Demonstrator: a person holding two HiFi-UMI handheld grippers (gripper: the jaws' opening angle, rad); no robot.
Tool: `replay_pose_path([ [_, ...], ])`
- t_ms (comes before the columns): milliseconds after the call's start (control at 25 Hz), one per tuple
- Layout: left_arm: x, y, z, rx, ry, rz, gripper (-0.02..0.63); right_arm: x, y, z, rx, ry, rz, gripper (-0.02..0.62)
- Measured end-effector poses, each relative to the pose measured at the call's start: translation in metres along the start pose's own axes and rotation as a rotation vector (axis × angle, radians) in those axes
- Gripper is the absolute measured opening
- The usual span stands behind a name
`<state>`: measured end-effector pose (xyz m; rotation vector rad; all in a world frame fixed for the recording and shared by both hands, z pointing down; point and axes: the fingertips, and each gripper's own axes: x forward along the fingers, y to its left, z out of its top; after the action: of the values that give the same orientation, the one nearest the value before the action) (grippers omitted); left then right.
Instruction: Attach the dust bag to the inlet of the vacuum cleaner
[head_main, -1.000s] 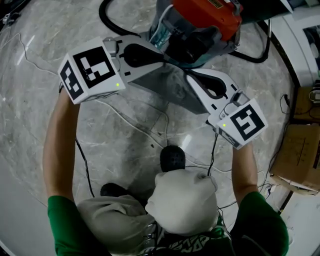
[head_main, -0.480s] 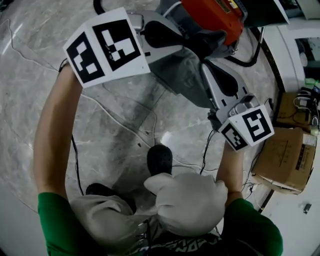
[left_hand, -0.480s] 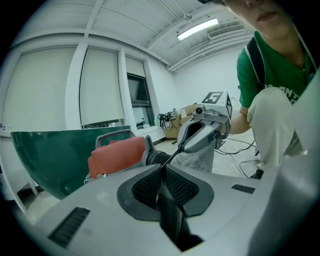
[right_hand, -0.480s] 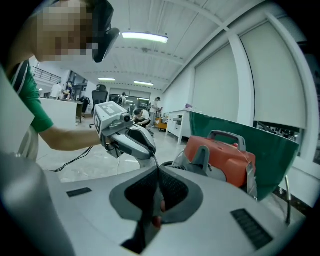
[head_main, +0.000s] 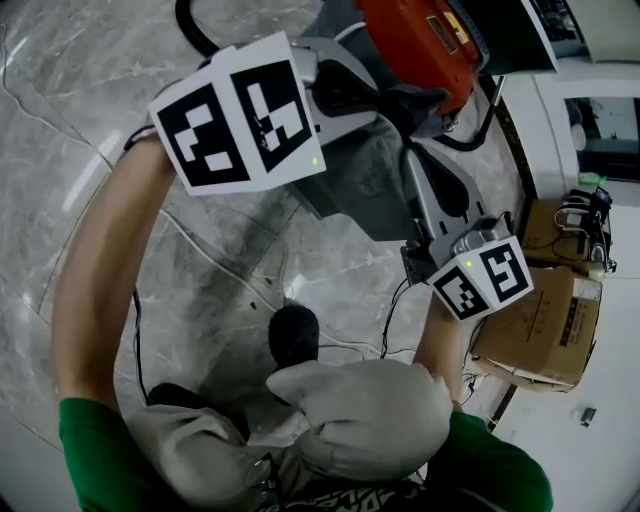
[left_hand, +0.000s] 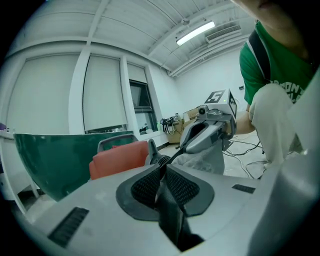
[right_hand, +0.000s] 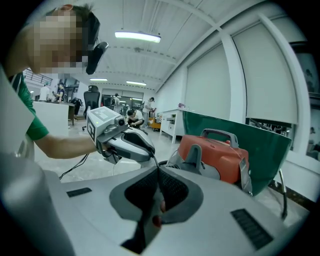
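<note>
The grey dust bag hangs between my two grippers, just in front of the orange vacuum cleaner. My left gripper reaches in from the left and is shut on the bag's top edge. My right gripper comes up from the lower right, also shut on that edge. In the left gripper view the jaws pinch a thin dark strip that runs over to the other gripper, with the bag hanging below it. The right gripper view shows the vacuum cleaner close ahead. The inlet is hidden.
A black hose curls on the marble floor behind the vacuum. A green panel stands behind it. Cardboard boxes and a white cabinet lie to the right. Thin cables cross the floor near the person's shoe.
Both grippers have risen with the bag and shifted toward the vacuum. The left gripper's marker cube has come closer to the head camera and rolled a little.
</note>
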<state>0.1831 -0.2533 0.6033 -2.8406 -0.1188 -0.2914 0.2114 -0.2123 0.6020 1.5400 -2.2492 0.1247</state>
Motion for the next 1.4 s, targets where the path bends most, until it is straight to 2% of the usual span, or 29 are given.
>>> replay_pose_path([
  [200,0.005,0.002,0.000,0.000,-0.008,0.010,0.044,0.000,-0.005,0.000,-0.001,-0.003,0.005,0.015],
  [400,0.016,0.006,-0.001,0.017,-0.014,0.015,0.046,0.000,-0.014,-0.005,-0.006,-0.007,-0.033,0.015],
  [600,0.020,0.009,-0.003,0.010,-0.032,0.024,0.046,0.002,-0.021,-0.006,-0.004,-0.011,-0.035,0.017],
  [800,0.032,0.013,-0.004,0.023,-0.040,0.029,0.051,0.000,-0.028,-0.012,0.027,-0.046,-0.065,0.015],
  [1120,0.032,0.022,-0.006,-0.029,-0.075,0.028,0.051,0.007,-0.036,-0.008,0.039,-0.052,-0.005,0.018],
  [1400,0.053,0.023,-0.006,-0.022,-0.077,0.039,0.051,0.002,-0.052,-0.021,0.082,-0.062,-0.048,0.018],
])
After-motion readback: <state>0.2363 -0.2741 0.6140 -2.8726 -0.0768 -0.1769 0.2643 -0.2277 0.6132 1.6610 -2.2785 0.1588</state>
